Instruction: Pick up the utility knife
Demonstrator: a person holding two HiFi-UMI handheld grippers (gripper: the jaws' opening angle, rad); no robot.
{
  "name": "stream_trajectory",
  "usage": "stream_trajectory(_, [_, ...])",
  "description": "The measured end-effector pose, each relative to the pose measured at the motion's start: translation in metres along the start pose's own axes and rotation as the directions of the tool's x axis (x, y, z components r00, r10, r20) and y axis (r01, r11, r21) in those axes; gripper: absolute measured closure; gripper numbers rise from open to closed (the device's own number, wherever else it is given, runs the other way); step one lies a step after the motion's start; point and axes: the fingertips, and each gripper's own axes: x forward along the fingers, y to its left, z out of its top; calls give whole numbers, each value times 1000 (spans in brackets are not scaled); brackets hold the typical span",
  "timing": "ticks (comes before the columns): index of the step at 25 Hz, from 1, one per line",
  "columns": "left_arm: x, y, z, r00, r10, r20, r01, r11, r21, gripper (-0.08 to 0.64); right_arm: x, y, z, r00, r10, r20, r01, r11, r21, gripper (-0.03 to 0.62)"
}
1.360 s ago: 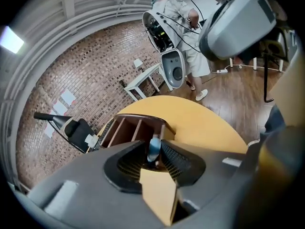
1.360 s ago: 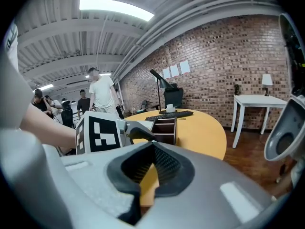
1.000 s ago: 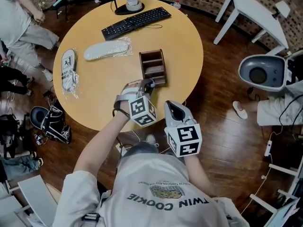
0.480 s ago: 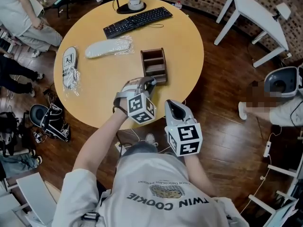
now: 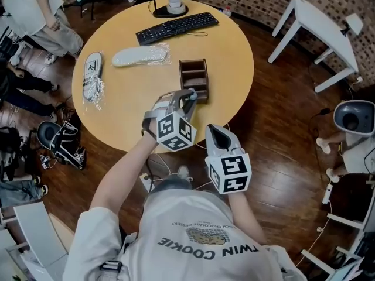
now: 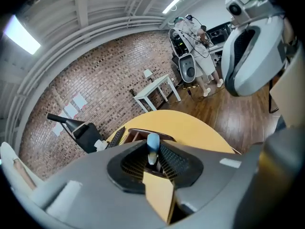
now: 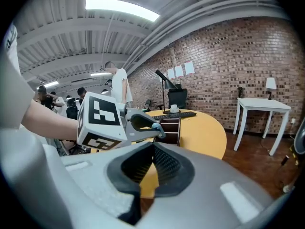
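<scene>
The utility knife [image 6: 152,144], grey with a light blue end, is clamped between the pads of my left gripper [image 6: 153,152]. In the head view that gripper [image 5: 187,99] hangs above the round yellow table [image 5: 231,51], right in front of a brown wooden organizer [image 5: 194,78], and the knife's blue end [image 5: 191,96] pokes out past the jaws. The right gripper view shows the same knife [image 7: 155,127] from the side, clear of the tabletop. My right gripper [image 5: 215,134] sits lower right, beyond the table's near edge, with its jaws together and nothing in them [image 7: 152,149].
A black keyboard [image 5: 177,27] and a mug on a dark pad [image 5: 174,6] lie at the table's far side. Two plastic-wrapped slippers [image 5: 140,55] [image 5: 92,78] lie at the left. People stand at the far left. A white table [image 5: 319,28] stands at the upper right.
My left gripper has risen off the tabletop with the knife in its jaws and rolled a little. The right gripper has barely shifted.
</scene>
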Motion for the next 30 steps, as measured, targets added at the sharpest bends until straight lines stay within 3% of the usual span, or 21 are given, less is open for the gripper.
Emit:
stream_trajectory(10, [-55, 2, 24, 992, 116, 57, -104, 977, -184, 489, -29, 11, -3, 999, 47, 24, -47, 999, -28, 592])
stream_trajectory(17, [-90, -18, 43, 981, 182, 70, -159, 953, -256, 489, -57, 13, -9, 996, 80, 41, -78, 995, -60, 592])
stream_trajectory(23, [-123, -45, 68, 969, 228, 90, -186, 924, -335, 489, -94, 14, -17, 994, 100, 49, -96, 991, -91, 592])
stream_trajectory(30, [-159, -85, 101, 952, 287, 104, -213, 868, -448, 489, -139, 14, -23, 989, 133, 66, -124, 984, -127, 592])
